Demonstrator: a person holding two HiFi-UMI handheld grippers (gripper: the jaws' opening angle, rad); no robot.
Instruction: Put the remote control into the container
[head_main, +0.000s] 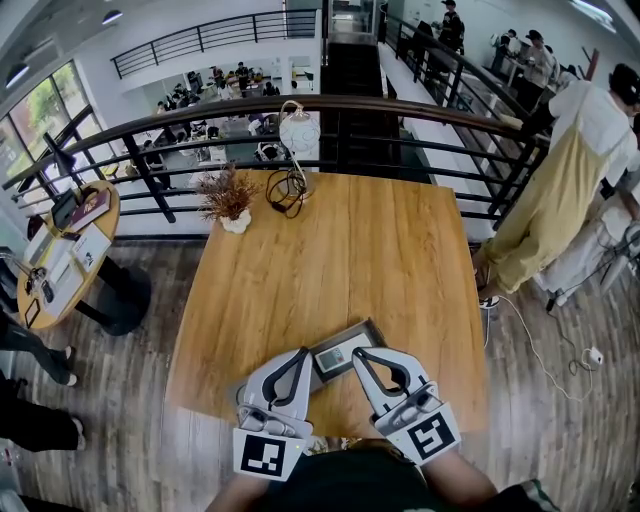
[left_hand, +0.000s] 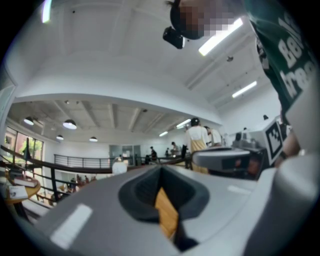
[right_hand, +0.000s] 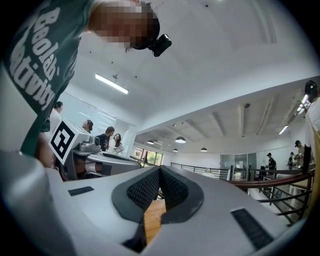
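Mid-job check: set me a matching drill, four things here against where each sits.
1 dried-flower pot
2 black cable
3 container
4 round side table

A near edge of the wooden table
B on the floor, left
C tabletop's far left corner
D far edge, beside the white globe

Pairs: 1-C, 2-D, 3-A, 4-B

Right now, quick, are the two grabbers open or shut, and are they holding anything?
Left gripper: shut, holding nothing.
Right gripper: shut, holding nothing.

Open tabletop (head_main: 340, 260) ahead (dried plant (head_main: 228, 200), lamp (head_main: 299, 133) at far edge)
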